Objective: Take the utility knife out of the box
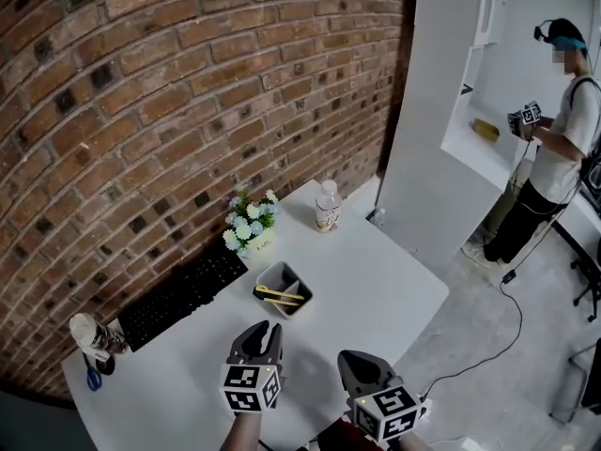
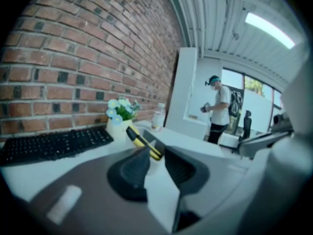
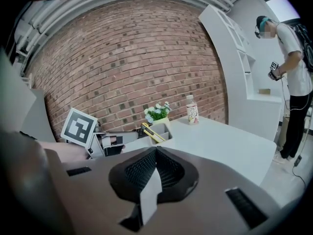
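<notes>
My left gripper point(image 2: 156, 153) has its jaws apart with nothing between the pads; only bare white table point(image 1: 376, 271) shows through the gap. My right gripper point(image 3: 156, 150) has its jaws closed tip to tip and is empty.

Straight ahead of the left gripper, a little beyond its tips, stands the grey box point(image 1: 302, 299), open-topped and split by a divider. From the right gripper it lies ahead and to the left. The utility knife point(image 1: 278, 296) is in the box: a long, slim yellow body with black trim, lying slantwise. Its dark end pokes above the rim on the side nearer the brick wall. I cannot tell which compartment holds it.

Past the box sits a flower pot point(image 1: 258, 245), a bottle point(image 1: 327, 207) farther off to the right, and a black keyboard point(image 1: 183, 294) ahead-left of the left gripper.
</notes>
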A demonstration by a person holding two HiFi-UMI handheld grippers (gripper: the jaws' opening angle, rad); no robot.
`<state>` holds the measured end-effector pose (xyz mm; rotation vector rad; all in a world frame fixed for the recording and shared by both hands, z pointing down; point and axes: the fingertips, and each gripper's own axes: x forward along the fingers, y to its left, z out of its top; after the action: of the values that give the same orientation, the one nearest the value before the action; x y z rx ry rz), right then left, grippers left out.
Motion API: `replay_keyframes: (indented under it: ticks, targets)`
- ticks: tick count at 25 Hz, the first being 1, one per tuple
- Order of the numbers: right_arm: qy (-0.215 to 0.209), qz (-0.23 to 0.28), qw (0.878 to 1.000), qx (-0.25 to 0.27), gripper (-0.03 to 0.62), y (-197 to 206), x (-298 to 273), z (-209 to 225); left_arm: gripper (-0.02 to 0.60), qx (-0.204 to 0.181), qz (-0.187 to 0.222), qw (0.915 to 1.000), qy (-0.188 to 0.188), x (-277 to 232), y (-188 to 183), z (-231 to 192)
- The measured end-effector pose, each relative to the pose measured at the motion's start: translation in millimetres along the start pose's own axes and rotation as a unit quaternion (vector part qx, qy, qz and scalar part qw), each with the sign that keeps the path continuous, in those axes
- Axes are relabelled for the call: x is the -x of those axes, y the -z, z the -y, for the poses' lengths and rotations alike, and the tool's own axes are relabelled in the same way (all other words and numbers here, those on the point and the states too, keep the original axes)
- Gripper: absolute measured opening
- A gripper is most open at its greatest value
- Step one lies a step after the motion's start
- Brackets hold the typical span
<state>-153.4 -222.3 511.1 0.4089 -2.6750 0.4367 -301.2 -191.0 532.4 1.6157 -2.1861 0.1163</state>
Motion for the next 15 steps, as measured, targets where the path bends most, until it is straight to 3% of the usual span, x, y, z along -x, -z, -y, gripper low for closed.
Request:
replay_keyframes:
  ticks: [15]
  targets:
    - [-0.027,-0.037,0.999,-0.006,0.008,-2.5,-49.1,28.4,0.106,0.052,-0.023,0.9978,-0.033,-51.5,10.3,-34.0]
